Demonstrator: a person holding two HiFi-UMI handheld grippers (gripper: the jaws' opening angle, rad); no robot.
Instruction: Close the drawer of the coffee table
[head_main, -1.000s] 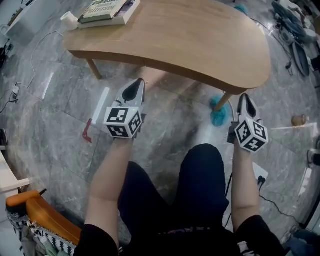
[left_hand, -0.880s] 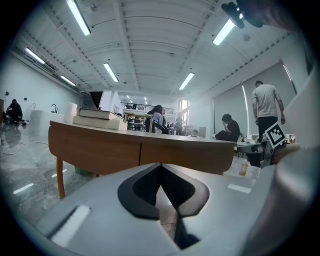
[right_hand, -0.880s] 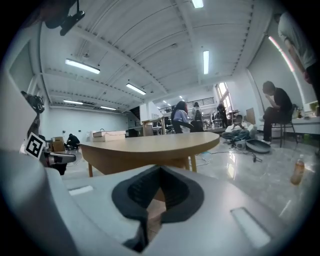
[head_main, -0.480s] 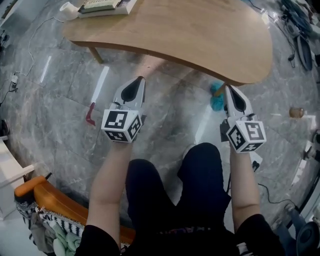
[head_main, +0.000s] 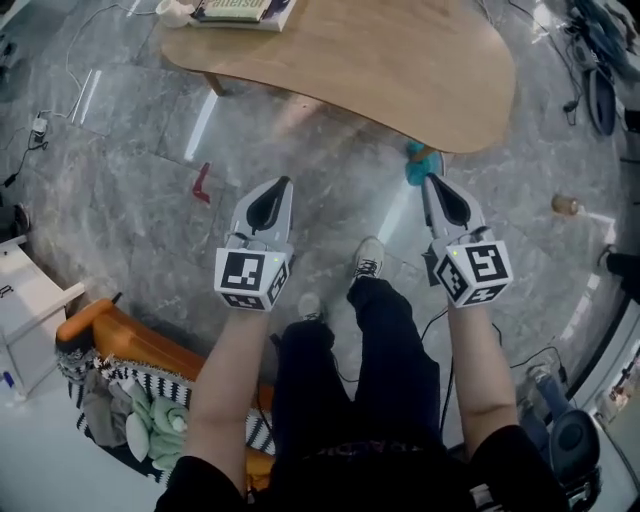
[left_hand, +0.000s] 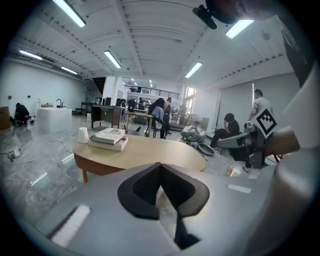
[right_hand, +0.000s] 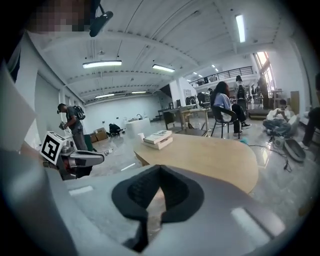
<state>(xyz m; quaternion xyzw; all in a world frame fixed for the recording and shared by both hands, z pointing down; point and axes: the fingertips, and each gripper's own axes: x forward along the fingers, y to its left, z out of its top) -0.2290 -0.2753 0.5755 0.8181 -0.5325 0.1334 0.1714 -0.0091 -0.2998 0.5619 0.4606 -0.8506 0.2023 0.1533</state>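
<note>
Both our left gripper (head_main: 281, 186) and right gripper (head_main: 431, 183), jaws together and empty, have lifted well away from the far coffee table (head_main: 380, 60), so we judge its drawer closed.

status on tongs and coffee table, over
Left tongs shut, empty. Right tongs shut, empty. Coffee table ahead, no open drawer showing. Teal thing beside it.

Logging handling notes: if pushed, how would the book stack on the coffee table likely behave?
The book stack looks flat and stiff, so it would probably slide, not tip. Its smaller top book lies loose and might shift first.
</note>
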